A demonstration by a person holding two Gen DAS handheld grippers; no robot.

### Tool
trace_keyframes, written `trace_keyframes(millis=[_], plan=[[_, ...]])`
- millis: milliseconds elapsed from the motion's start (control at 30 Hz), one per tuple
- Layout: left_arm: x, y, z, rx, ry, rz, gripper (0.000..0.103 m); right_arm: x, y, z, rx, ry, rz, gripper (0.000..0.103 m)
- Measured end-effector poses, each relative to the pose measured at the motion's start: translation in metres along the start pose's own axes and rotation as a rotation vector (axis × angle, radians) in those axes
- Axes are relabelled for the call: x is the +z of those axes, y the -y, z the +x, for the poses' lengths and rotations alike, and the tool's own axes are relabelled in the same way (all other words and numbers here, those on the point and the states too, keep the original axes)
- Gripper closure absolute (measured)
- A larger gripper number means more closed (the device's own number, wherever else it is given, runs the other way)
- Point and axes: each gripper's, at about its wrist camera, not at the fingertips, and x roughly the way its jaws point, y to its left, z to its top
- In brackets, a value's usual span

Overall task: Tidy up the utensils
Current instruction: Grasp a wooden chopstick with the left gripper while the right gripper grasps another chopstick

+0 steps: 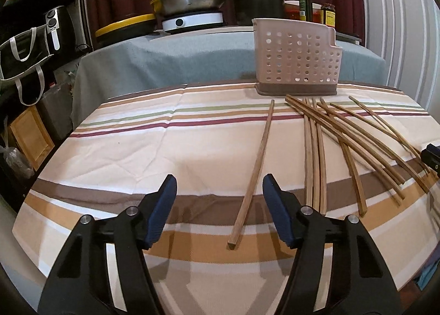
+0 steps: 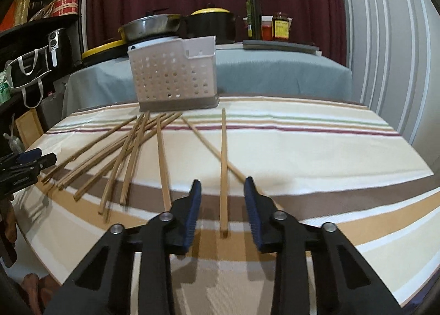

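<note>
Both tools spread wide and empty over the desk: the right tool (image 2: 222, 185) straddles one chopstick (image 2: 223, 172), the left tool (image 1: 219, 185) has another chopstick (image 1: 254, 174) just right of centre. Pick-up stage, I'd say; next, close and carry to the holder (image 2: 173, 76) straight ahead.

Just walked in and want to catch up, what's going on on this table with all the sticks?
A person holds a two-finger tool in each hand over a striped tablecloth. Wooden chopsticks lie scattered loose on it, in front of a perforated utensil holder. Both tools are open and empty. The right tool hovers with one chopstick lined up between its fingers; the left tool hovers beside a lone chopstick. No chopstick can be seen in the holder.
</note>
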Motion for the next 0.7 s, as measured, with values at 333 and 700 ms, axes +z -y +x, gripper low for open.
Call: trace_keyframes(millis=[333,700], plan=[[-0.007,0.006,0.001,-0.055,-0.009,0.020,0.055,-0.004,-0.001,0.000,0.014,-0.007,0.006,0.076],[-0.019,0.005,0.003,-0.118,-0.021,0.022,0.087,-0.009,-0.002,0.001,0.029,-0.014,0.019,0.076]])
